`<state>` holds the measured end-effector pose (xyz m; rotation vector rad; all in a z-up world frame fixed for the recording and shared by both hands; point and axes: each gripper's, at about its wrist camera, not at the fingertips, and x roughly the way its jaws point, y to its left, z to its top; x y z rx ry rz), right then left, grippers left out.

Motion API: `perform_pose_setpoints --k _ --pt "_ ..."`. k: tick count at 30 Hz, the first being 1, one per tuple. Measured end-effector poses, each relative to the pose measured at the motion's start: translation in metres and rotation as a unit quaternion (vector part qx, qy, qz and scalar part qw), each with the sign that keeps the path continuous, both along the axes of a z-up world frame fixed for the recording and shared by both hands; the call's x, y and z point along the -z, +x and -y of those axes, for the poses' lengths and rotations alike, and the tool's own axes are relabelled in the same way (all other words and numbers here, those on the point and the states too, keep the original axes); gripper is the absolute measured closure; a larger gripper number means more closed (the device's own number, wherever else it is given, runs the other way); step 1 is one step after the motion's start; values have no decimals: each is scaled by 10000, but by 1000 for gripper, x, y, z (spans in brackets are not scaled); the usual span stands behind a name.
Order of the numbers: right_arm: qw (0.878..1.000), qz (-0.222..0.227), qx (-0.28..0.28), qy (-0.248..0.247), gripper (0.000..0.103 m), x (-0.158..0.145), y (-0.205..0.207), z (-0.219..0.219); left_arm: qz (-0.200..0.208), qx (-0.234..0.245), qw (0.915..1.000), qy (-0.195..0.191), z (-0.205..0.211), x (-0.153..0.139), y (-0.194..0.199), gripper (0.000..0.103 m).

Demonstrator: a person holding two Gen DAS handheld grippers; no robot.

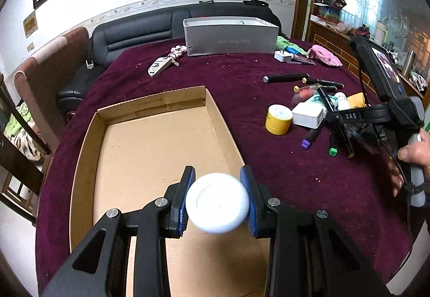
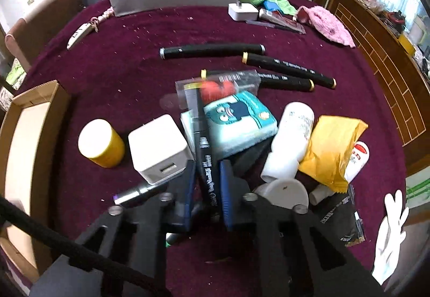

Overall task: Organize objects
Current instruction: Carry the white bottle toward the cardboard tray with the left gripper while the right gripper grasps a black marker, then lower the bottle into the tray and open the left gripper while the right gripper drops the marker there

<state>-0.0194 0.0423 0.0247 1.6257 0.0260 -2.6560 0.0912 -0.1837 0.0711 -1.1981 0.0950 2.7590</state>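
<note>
Two grippers busy: your L gripper [image 1: 218,201] clamps white round jar [image 1: 217,203] over cardboard tray [image 1: 88,136]; R gripper [image 2: 207,184] pinches black marker [image 2: 205,162] right of tray.

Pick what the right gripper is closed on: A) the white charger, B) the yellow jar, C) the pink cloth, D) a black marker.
D: in the right wrist view the right gripper pinches a black marker between its blue pads, while the yellow jar, white charger and pink cloth lie untouched on the table.
</note>
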Motion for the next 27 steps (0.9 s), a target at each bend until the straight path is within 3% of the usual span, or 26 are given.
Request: perform_pose_setpoints --k 7,17,20,24,27 --pt "9965 -168 89 -812 91 -18 19 -12 -134 -91 9997 175 15 -10 5 73" --pt "9760 -390 -1028 -1878 90 -86 49 50 -377 -312 9978 456 52 -44 -6 73" --pt "9659 -105 -1306 -2233 90 -83 38 86 -371 -451 9973 449 65 -45 -26 73" --pt "9572 321 -1449 -2484 90 -63 16 130 -49 -584 9967 568 83 -26 -64 73" --pt "9595 532 -1463 -2346 90 -46 -1 163 261 -677 9948 715 94 -5 -88 74"
